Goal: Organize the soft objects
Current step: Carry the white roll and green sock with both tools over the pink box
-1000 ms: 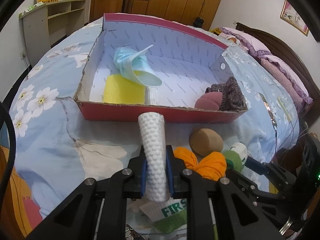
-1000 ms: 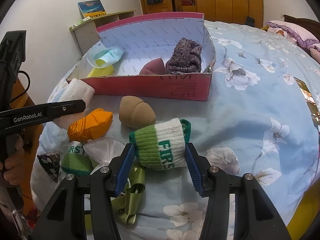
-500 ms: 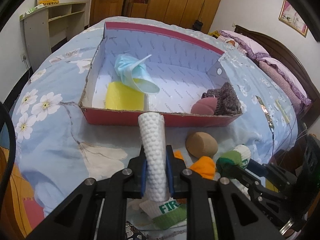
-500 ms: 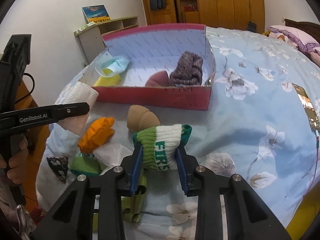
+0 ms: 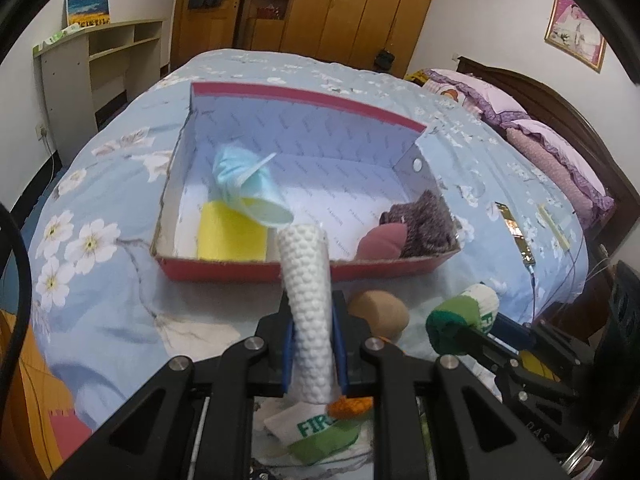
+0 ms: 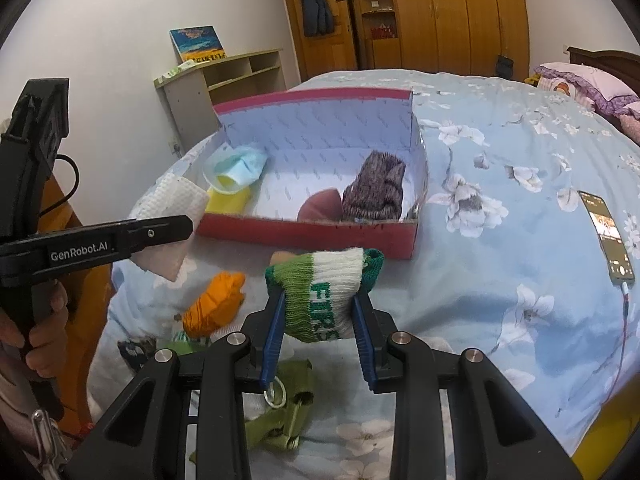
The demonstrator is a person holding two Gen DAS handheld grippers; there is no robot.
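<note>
My left gripper [image 5: 312, 340] is shut on a white textured cloth roll [image 5: 306, 280], held above the bed in front of the red box [image 5: 280, 270]. My right gripper [image 6: 320, 320] is shut on a green and white sock [image 6: 324, 284], lifted off the bed; it also shows in the left wrist view [image 5: 464, 312]. The box [image 6: 320, 236] holds a blue face mask [image 5: 248, 184], a yellow sponge [image 5: 232, 232], a pink pad [image 5: 382, 240] and a brown knitted item [image 5: 428, 220].
On the bed in front of the box lie a tan sponge [image 5: 380, 312], an orange cloth [image 6: 216, 304], another green and white sock [image 5: 320, 432] and a green ribbon [image 6: 288, 408]. A phone [image 6: 608, 236] lies on the bed at the right.
My right gripper closed on the green and white sock and lifted it off the bed. Both grippers rose and pulled back; the left kept its hold on the white roll.
</note>
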